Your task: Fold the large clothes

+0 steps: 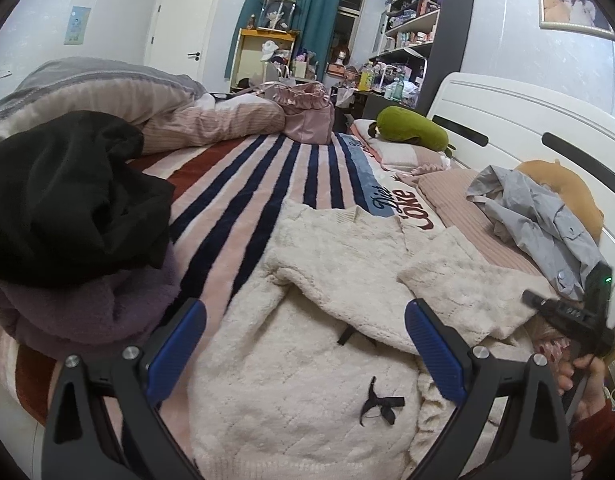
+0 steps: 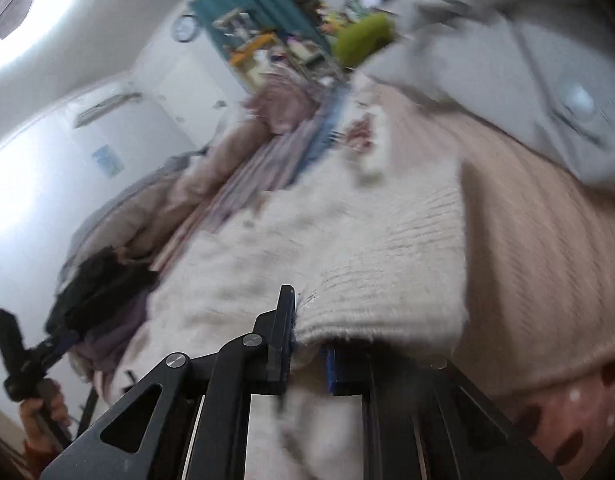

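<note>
While the cream knit sweater (image 1: 307, 380) lies spread on the bed's striped blanket (image 1: 243, 200), one sleeve is already turned across its chest, likely to narrow it. The right claw (image 2: 307, 340) pinches the ribbed cuff (image 2: 387, 280) closed, apparently to carry it over; the left claw (image 1: 307, 344) hangs wide open above the body, holding nothing. The blanket reads "Diet Coke".

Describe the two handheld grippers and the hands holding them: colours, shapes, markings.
The left gripper has black triangular cut-out arms, silver pivot screws and blue ribbed pads. The right gripper matches it in black, with a blue pad; its body shows a small green light. The right hand wears a reddish sleeve.
</note>
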`<action>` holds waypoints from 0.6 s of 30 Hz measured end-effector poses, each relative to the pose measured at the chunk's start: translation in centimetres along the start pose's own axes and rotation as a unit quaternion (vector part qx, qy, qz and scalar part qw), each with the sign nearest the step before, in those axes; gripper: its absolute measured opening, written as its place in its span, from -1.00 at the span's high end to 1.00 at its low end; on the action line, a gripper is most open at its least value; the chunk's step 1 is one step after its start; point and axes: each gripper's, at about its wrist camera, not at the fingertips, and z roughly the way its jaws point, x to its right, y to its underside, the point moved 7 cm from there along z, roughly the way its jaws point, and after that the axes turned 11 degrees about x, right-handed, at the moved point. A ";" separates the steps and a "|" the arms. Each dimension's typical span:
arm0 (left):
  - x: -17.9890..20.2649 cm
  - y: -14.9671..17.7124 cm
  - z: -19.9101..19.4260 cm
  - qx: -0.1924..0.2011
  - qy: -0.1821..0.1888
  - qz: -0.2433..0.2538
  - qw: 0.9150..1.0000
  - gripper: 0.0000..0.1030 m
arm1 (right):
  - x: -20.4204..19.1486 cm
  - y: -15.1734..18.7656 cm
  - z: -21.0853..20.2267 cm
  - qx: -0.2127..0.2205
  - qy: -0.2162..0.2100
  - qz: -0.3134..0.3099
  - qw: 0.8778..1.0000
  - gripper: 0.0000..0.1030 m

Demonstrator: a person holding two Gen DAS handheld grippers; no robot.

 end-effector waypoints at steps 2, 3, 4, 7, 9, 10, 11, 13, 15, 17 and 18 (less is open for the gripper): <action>-0.7 -0.2 -0.1 0.003 -0.008 -0.001 1.000 -0.91 | -3.3 -0.5 0.3 0.009 -0.030 -0.031 0.999 0.87; -1.0 -0.3 -0.2 0.005 -0.011 -0.002 1.000 -0.91 | -5.4 -0.6 0.6 0.009 -0.050 -0.046 0.998 0.87; -1.5 -0.3 -0.4 0.007 -0.014 -0.004 1.000 -0.91 | -6.9 -0.4 1.0 0.008 -0.065 -0.055 0.996 0.87; -2.8 -0.5 -0.9 0.014 -0.020 -0.013 1.000 -0.91 | -13.2 1.2 2.6 -0.014 -0.133 -0.097 0.986 0.87; -3.6 -0.5 -1.3 0.019 -0.027 -0.015 0.999 -0.91 | -18.1 3.9 4.0 -0.050 -0.188 -0.134 0.972 0.88; -4.2 -0.6 -1.4 0.021 -0.033 -0.016 0.999 -0.91 | -20.0 5.6 4.5 -0.072 -0.206 -0.151 0.964 0.89; -4.6 -0.6 -1.5 0.021 -0.036 -0.017 0.999 -0.91 | -21.7 7.5 5.1 -0.094 -0.223 -0.166 0.956 0.89; -5.5 -0.5 -1.8 0.023 -0.042 -0.020 0.999 -0.91 | -24.4 11.4 5.9 -0.143 -0.251 -0.189 0.938 0.89; -6.3 -0.4 -2.1 0.023 -0.046 -0.022 0.998 -0.91 | -25.6 15.8 7.0 -0.196 -0.256 -0.216 0.922 0.89; -6.8 -0.3 -2.3 0.022 -0.047 -0.024 0.998 -0.91 | -25.7 19.2 8.4 -0.238 -0.228 -0.243 0.912 0.89; -7.0 -0.2 -2.4 0.021 -0.047 -0.025 0.998 -0.91 | -25.6 20.1 8.8 -0.249 -0.218 -0.245 0.911 0.87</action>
